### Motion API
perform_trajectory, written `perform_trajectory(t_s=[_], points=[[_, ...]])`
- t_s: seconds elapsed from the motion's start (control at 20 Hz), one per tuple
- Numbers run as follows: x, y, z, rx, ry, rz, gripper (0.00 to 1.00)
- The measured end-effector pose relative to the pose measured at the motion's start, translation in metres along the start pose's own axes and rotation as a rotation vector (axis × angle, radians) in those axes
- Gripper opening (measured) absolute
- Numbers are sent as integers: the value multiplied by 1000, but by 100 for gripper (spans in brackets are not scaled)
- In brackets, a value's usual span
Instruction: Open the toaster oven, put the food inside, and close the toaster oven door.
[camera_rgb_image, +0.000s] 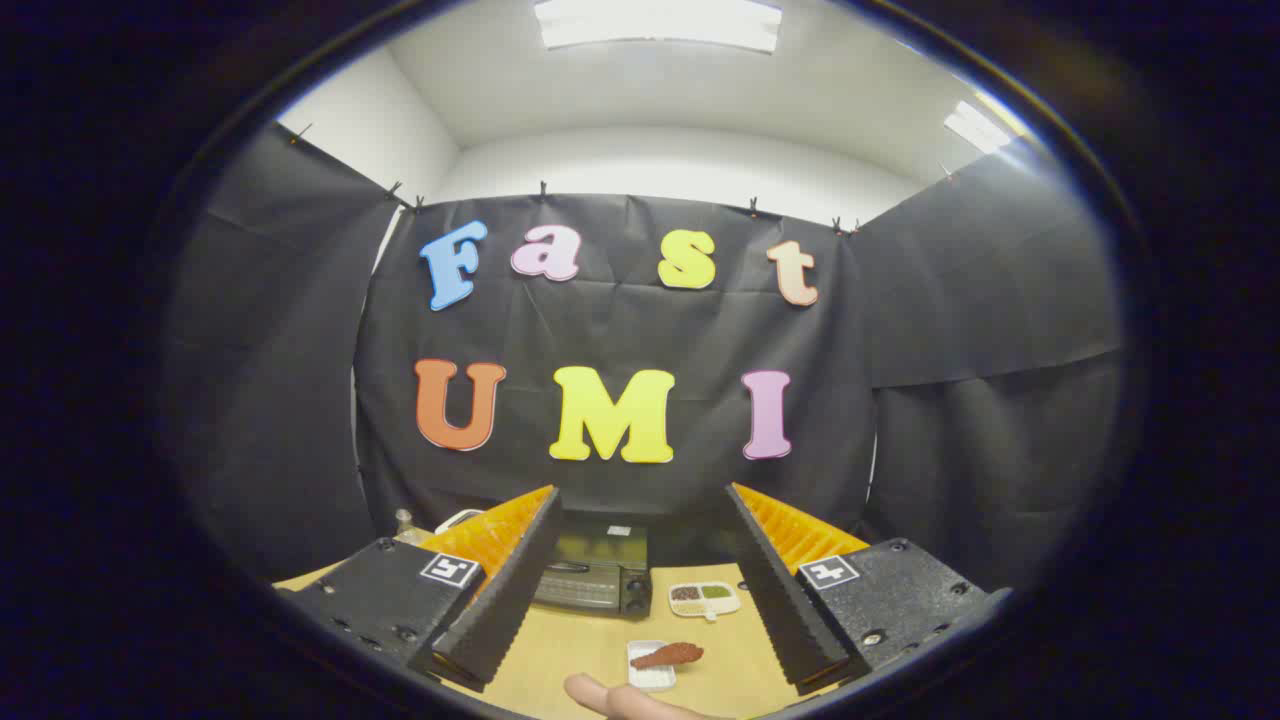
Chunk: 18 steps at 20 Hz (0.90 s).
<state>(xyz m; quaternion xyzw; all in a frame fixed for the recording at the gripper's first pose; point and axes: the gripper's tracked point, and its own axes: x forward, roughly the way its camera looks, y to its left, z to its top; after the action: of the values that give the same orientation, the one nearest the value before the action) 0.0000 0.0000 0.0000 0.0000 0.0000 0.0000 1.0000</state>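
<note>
Reddish-brown food piece (668, 655), drumstick-shaped, lies on a small white tray (650, 672) on the worktop (570, 650), ahead of the claw (640, 640) and between its two fingers in line of sight. Probably a light, stiff prop with a slick surface; the narrow end toward the tray's left looks like the best grip, though the thick middle would also do. One food piece, one tray. Beyond it stands one dark toaster oven (592, 570), door shut. Its handle bar runs across the top of the door; that would be the pull point, likely light but hinged, so expect an arc. One white divided dish (704, 598) with brown and green fills sits just beside the oven. One hand (625, 700) rests near the tray. Claw wide open, empty, well apart from everything.
</note>
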Motion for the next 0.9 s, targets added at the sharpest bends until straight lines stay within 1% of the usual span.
perform_trajectory(t_s=[0.25,0.6,0.9], points=[[-13,-7,9,-7,-54,-14,100],[-26,-11,12,-6,-74,-2,100],[-30,-15,17,-6,-94,-14,100]])
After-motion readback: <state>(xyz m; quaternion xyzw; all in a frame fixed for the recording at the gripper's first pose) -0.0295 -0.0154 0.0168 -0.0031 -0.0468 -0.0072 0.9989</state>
